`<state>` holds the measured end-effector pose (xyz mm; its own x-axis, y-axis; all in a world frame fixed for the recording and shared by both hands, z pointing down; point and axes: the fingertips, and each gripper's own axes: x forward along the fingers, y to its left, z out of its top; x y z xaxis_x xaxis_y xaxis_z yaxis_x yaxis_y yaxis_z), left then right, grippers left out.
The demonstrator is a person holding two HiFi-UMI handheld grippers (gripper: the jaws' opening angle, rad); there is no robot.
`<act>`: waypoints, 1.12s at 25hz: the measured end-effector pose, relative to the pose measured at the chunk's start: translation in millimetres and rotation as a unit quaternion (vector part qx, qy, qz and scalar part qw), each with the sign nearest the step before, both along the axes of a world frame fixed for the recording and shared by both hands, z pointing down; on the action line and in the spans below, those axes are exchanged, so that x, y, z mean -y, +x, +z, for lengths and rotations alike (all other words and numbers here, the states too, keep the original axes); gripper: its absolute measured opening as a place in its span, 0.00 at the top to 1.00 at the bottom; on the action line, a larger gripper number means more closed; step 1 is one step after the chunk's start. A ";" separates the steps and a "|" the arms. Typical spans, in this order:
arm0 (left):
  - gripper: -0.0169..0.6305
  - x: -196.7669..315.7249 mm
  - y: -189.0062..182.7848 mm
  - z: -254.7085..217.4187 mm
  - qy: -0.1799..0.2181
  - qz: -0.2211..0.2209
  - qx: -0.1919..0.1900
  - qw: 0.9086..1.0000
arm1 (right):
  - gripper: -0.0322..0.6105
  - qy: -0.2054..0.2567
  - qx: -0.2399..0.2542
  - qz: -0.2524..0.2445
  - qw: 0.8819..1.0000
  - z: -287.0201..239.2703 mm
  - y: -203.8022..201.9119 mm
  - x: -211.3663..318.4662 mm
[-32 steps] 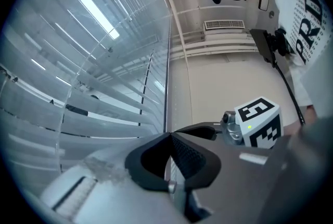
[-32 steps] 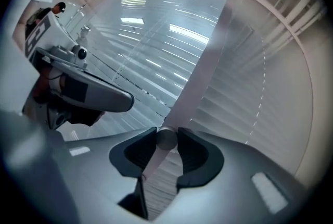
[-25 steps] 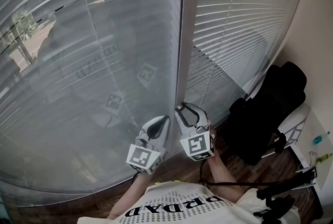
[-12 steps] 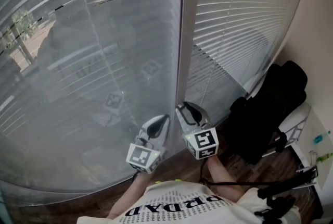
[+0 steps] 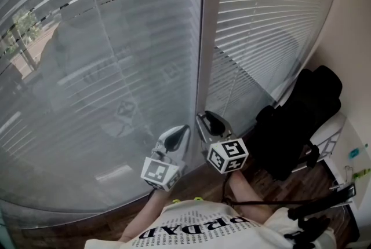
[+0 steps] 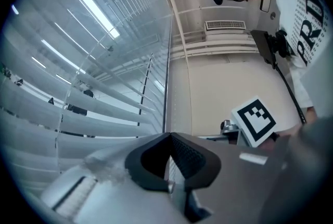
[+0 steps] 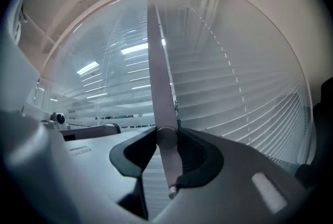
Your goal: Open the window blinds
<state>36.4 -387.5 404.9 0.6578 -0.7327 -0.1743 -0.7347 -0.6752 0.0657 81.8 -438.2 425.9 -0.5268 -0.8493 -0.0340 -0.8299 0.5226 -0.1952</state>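
Two slatted blinds hang side by side, a left blind (image 5: 116,68) and a right blind (image 5: 266,22), split by a pale upright frame post (image 5: 207,39). My right gripper (image 5: 203,118) points at the foot of that post. In the right gripper view it (image 7: 167,139) is shut on the blind's thin pale wand (image 7: 158,87), which runs up between the pads. My left gripper (image 5: 181,130) hovers just to the left of it. Its jaws (image 6: 169,137) meet at the tips with nothing between them. The left blind's slats (image 6: 93,108) show gaps with daylight.
A black chair or bag (image 5: 301,120) stands by the right wall, close to my right arm. Black stand legs (image 5: 316,216) and a cable lie on the wooden floor (image 5: 272,184) at the lower right. A white shelf edge (image 5: 348,155) sits at the far right.
My right gripper has rolled about its own line, its marker cube turning, with the wand in its jaws. The left blind's slats have changed tilt. The left gripper has stayed put.
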 end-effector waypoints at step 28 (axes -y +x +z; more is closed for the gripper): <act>0.99 -1.4 1.4 1.9 0.002 -0.002 0.009 1.000 | 0.74 0.155 -0.376 -0.002 0.914 -0.2 -15.0 -6.2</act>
<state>37.8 -386.2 406.8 0.6581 -0.7344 -0.1658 -0.7381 -0.6728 0.0503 66.8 -432.0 425.8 -0.5025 -0.8588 0.1001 -0.6676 0.4589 0.5862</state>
